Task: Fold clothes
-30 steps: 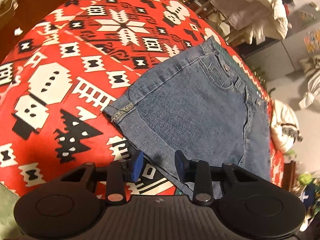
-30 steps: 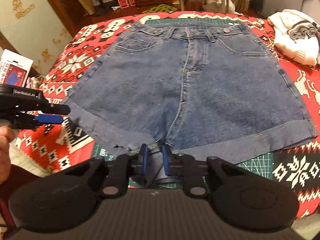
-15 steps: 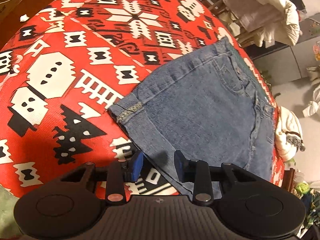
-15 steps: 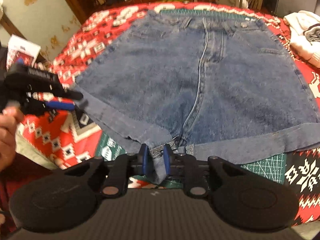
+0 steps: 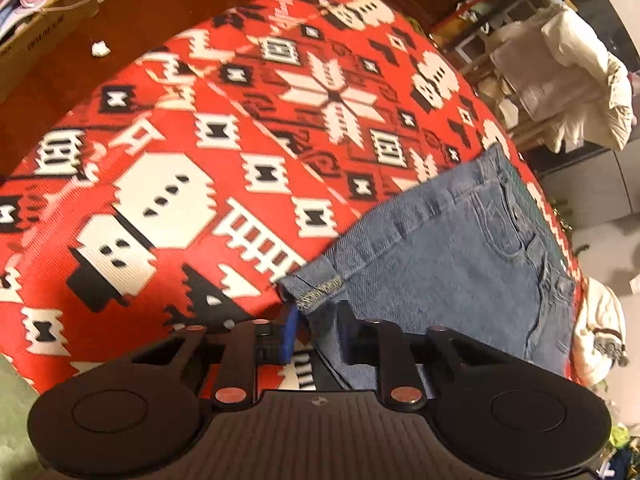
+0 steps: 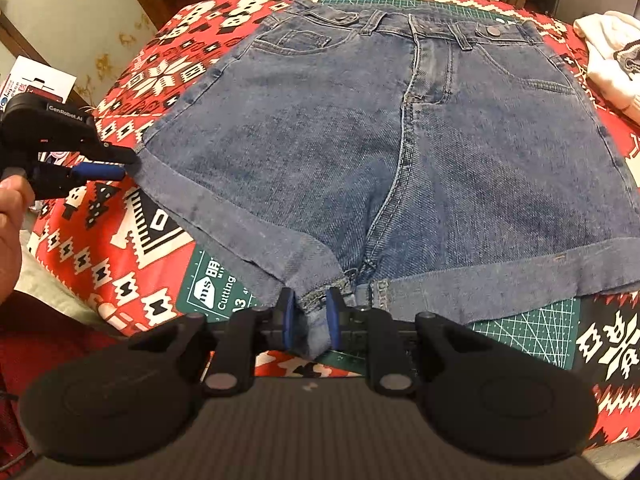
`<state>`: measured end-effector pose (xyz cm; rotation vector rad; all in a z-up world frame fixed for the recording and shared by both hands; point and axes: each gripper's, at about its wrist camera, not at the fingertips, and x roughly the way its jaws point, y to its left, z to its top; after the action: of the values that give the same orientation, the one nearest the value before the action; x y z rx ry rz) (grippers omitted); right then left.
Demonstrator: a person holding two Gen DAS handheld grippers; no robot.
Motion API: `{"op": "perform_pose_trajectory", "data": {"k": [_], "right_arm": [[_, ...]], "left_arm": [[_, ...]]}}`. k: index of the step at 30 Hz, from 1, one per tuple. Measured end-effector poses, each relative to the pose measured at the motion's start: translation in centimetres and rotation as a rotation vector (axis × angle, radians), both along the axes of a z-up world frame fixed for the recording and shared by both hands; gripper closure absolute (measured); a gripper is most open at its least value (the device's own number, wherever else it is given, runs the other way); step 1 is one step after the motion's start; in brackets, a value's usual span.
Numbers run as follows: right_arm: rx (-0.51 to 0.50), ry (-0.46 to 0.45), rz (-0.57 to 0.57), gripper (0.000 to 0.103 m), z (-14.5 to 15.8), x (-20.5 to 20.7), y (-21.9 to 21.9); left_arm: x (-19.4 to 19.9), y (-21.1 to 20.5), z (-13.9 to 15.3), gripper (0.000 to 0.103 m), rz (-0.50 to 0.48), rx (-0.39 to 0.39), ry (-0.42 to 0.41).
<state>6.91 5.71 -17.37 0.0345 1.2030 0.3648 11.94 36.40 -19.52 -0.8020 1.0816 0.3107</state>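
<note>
Blue denim shorts [image 6: 320,140] lie flat, front side up, on a red patterned blanket [image 5: 180,184], waistband at the far side. My right gripper [image 6: 310,312] is shut on the hem at the crotch, with a fold of denim pinched between its blue pads. In the left wrist view the shorts [image 5: 460,260] fill the right side. My left gripper [image 5: 317,334] is open, and the stitched corner of the left leg's cuff sits between its fingers. The right wrist view shows that left gripper [image 6: 120,162] at the cuff corner, held by a hand [image 6: 10,216].
A green cutting mat [image 6: 216,288] lies under the shorts and over the blanket. A white knitted garment [image 6: 612,52] sits at the right edge of the bed. A white box [image 6: 40,80] stands at the left. Furniture and piled cloth [image 5: 572,80] lie beyond the bed.
My left gripper has moved forward to the left cuff corner and its jaws have narrowed around it. The right gripper keeps its hold on the crotch hem.
</note>
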Motion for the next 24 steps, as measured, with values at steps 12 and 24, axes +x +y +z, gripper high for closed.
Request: {"op": "perform_pose_trajectory", "data": {"k": [12,24], "right_arm": [[0.010,-0.015,-0.007,0.083,0.2,-0.2,-0.1],[-0.005,-0.058,0.009,0.075,0.4,0.0,0.5]], "left_arm": [[1.0,-1.2,-0.3,0.087,-0.045,0.067,0.016],[0.7,-1.1,1.0,0.096,-0.016,0.143,-0.067]]}}
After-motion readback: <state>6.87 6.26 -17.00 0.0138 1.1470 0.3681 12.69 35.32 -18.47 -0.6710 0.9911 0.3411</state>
